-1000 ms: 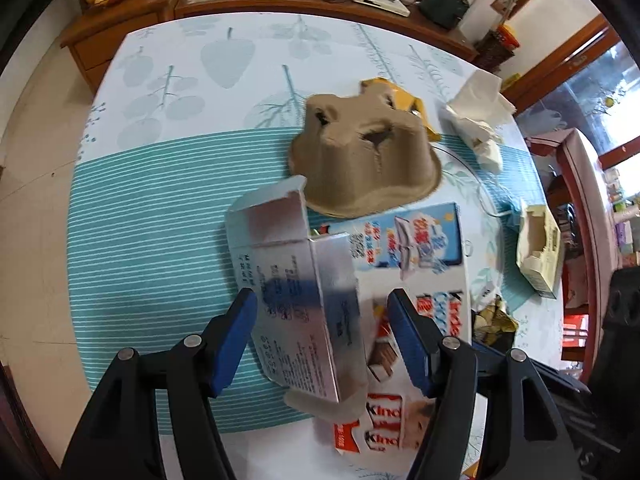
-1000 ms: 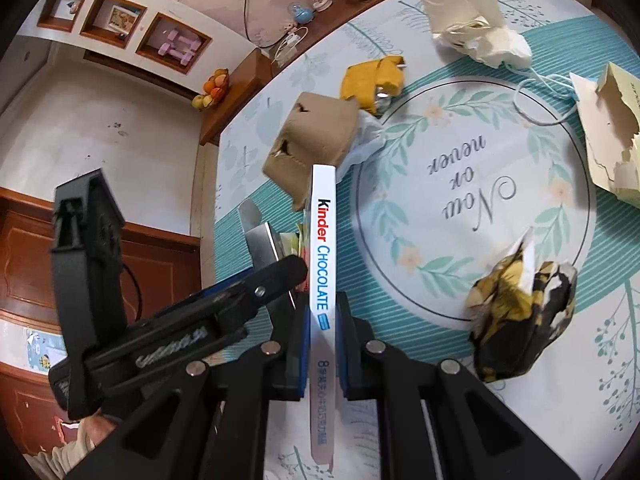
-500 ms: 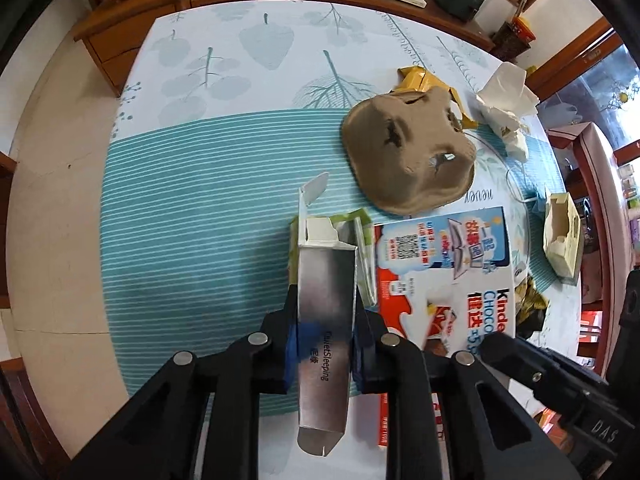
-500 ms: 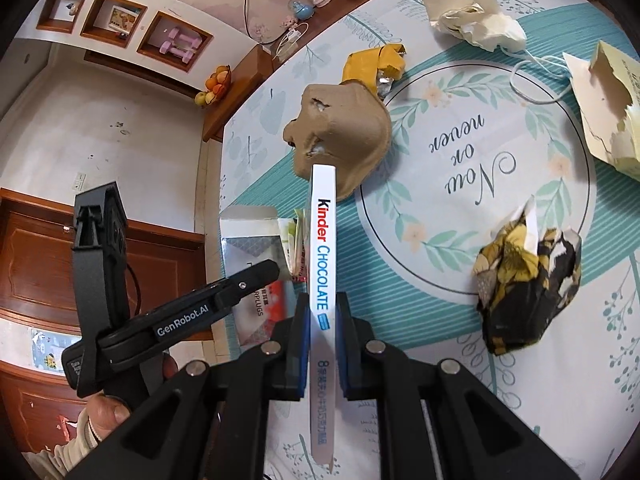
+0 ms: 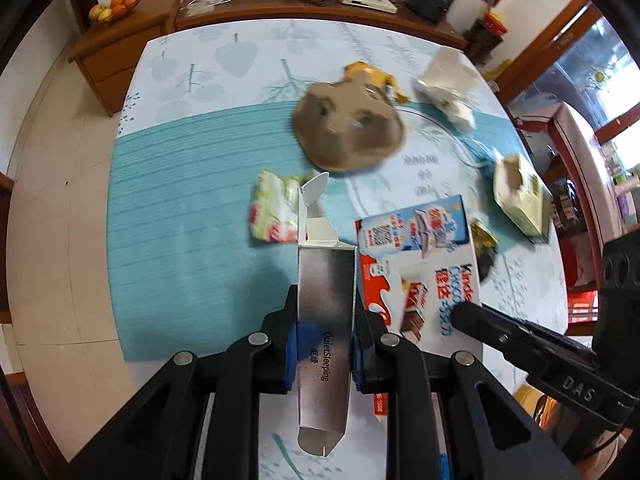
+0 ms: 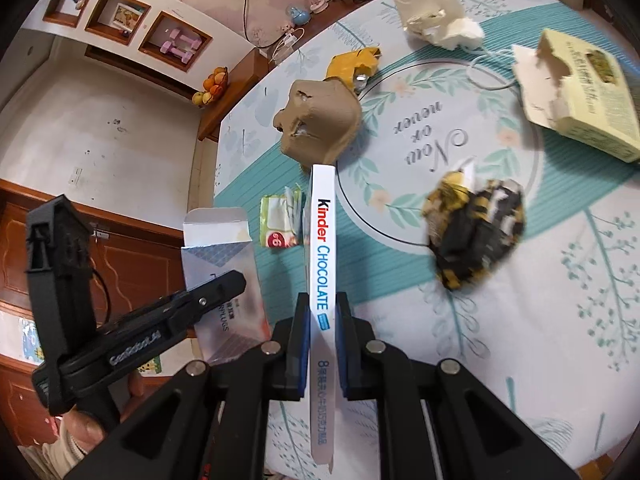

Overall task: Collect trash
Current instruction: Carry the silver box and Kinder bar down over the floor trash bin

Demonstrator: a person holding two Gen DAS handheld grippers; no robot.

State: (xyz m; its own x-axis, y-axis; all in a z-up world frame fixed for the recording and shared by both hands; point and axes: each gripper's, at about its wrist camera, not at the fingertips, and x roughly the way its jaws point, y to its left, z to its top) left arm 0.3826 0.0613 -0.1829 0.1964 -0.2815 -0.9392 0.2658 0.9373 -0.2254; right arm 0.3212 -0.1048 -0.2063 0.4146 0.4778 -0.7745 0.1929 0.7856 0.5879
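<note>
both of your grippers are loaded. the silver box (image 5: 326,300) sits clamped in your left gripper (image 5: 325,344), long axis running straight out along the fingers, open flap end pointing away over the table (image 5: 180,184). the kinder box (image 6: 323,264) is pinched flat, edge-on, in your right gripper (image 6: 322,344), long axis also along the fingers, far end reaching toward the brown pulp tray (image 6: 320,120).

the two boxes hang side by side, near each other but i can't tell if they touch; in the left view the kinder box (image 5: 420,264) is just right of the silver one.

loose trash still on the table: green-white wrapper (image 5: 276,212) dead ahead of the left jaws, just past the silver box's flap, so left is the nearer arm for it. black-yellow crumpled wrapper (image 6: 476,232) lies ahead-right of the right jaws, so right is nearer. torn yellow carton (image 6: 580,100), white crumpled paper (image 6: 436,16) and yellow wrapper (image 6: 352,64) sit farther out.

my read: no free jaw, so you need to drop both boxes somewhere first. no bin visible in either view.
</note>
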